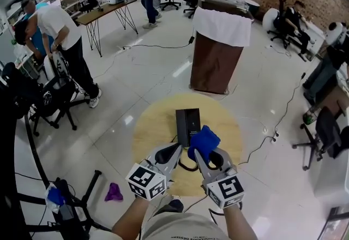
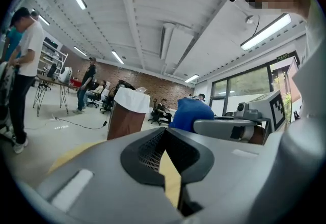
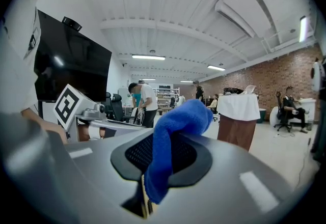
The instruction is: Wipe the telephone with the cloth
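A black telephone (image 1: 188, 124) lies flat on the round wooden table (image 1: 152, 130). A black cord loop (image 1: 188, 167) lies on the table near me, between the two grippers. My right gripper (image 1: 199, 153) is shut on a blue cloth (image 1: 203, 141), which bunches above its tips just right of the phone's near end. In the right gripper view the cloth (image 3: 175, 131) hangs down between the closed jaws of my right gripper (image 3: 152, 177). My left gripper (image 1: 174, 151) is shut and empty, close beside the right one. In its own view the left gripper (image 2: 166, 164) shows only table wood behind its tips.
A brown lectern draped in white (image 1: 218, 51) stands beyond the table. A purple rag (image 1: 113, 192) lies on the floor at left beside a black stand (image 1: 71, 206). A person (image 1: 62, 42) bends over a chair at far left. Cables (image 1: 267, 135) cross the floor.
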Demonstrator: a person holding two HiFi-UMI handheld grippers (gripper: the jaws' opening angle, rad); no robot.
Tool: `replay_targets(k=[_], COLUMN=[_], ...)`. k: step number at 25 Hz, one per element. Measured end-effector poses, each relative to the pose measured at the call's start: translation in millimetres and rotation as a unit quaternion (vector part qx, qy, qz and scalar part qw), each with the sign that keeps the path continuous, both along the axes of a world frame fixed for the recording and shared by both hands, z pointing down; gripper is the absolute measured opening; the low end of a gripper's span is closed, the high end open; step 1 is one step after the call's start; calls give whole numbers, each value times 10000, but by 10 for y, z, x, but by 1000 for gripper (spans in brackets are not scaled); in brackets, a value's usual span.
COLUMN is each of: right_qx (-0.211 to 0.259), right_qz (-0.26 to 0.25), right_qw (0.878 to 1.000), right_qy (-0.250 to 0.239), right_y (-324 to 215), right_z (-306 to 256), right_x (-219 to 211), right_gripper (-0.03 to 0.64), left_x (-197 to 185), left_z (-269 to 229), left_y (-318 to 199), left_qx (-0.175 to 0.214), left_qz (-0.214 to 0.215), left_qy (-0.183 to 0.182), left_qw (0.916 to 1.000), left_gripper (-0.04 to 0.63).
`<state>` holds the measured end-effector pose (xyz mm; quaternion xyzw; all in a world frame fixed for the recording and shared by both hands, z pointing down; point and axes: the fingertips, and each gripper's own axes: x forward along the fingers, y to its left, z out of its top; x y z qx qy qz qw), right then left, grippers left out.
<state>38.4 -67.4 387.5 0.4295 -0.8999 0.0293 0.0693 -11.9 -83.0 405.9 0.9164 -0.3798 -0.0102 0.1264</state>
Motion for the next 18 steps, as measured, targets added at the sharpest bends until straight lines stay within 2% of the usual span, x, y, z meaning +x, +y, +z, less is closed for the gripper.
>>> replay_targets(k=[7, 18], right_qx=[69, 152], right_qz=[7, -73], right_qw=[9999, 9998], right_qy=[93, 90], right_y=[257, 445], right_z=[-9, -3], right_x=[63, 87], right_gripper=[61, 61], left_x=[86, 161], left_z=[-170, -209], left_y=[292, 535], left_qx=[168, 234], left_qz=[-281, -384], left_qy=[-27, -178], left_qw=[9995, 9988], left_gripper=[2, 2])
